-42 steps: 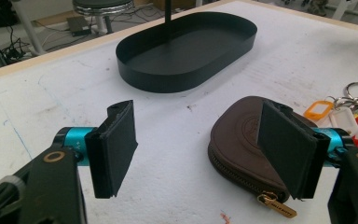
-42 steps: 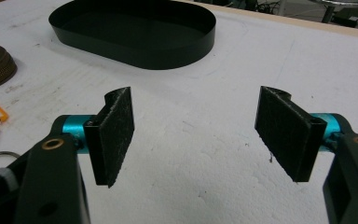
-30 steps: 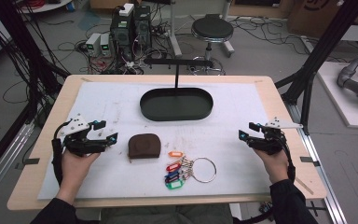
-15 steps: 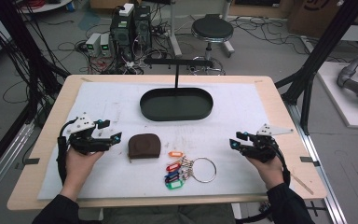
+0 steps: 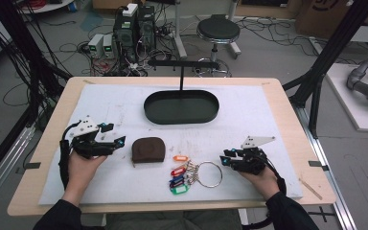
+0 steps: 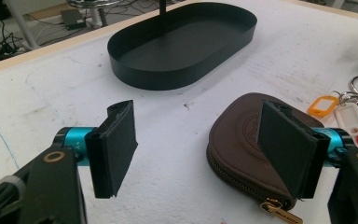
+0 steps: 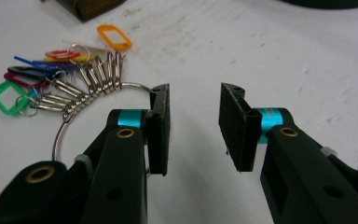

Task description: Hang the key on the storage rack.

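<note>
Right hand-held gripper (image 5: 224,158) beside key ring (image 5: 208,173), jaws narrowing, nothing between; left hand-held gripper (image 5: 116,140) wide.

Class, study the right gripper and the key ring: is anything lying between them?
Nothing visible does. The right gripper sits just beside the key ring, with bare white mat between them. Its jaws have just been closing, with nothing between them; the ring lies beside one jaw. The pouch lies beyond the tags.
</note>
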Available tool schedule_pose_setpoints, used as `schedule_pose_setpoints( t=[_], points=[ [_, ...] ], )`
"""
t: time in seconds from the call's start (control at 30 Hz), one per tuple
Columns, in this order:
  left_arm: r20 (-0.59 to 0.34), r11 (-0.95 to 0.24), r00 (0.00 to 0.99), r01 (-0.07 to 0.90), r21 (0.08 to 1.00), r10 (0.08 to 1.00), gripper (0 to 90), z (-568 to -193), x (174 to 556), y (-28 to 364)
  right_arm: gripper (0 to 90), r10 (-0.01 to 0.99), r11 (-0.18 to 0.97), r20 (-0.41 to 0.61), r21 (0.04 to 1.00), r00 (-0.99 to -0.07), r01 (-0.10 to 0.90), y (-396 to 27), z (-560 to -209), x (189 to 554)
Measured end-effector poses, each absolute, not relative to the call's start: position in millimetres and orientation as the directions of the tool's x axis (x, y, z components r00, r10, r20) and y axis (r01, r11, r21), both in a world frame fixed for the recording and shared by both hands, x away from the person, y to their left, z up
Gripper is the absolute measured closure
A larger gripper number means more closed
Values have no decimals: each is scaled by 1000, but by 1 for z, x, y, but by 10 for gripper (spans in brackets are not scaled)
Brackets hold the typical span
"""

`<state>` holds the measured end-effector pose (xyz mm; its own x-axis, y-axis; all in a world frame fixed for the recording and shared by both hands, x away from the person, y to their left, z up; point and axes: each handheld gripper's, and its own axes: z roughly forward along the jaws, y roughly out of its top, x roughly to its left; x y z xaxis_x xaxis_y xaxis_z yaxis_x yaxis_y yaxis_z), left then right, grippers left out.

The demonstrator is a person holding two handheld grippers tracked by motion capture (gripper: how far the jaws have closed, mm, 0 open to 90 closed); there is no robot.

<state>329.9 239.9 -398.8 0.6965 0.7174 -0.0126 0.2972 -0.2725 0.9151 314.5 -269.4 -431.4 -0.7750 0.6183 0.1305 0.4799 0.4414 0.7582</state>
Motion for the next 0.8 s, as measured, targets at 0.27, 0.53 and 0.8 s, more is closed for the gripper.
schedule_pose_setpoints(
  t=[0.27, 0.53, 0.8],
  points=[
    [-8, -281, 697, 299, 912, 717, 285, -399, 330, 239, 707, 586, 513, 101, 722, -804, 465, -256, -441, 311],
    [-6, -287, 699, 301, 910, 715, 285, -400, 330, 238, 750, 572, 579, 24, 696, -820, 424, -247, -445, 307],
    [-6, -288, 698, 303, 908, 716, 285, -400, 329, 237, 866, 560, 596, -2, 696, -828, 401, -245, -445, 306]
  ],
)
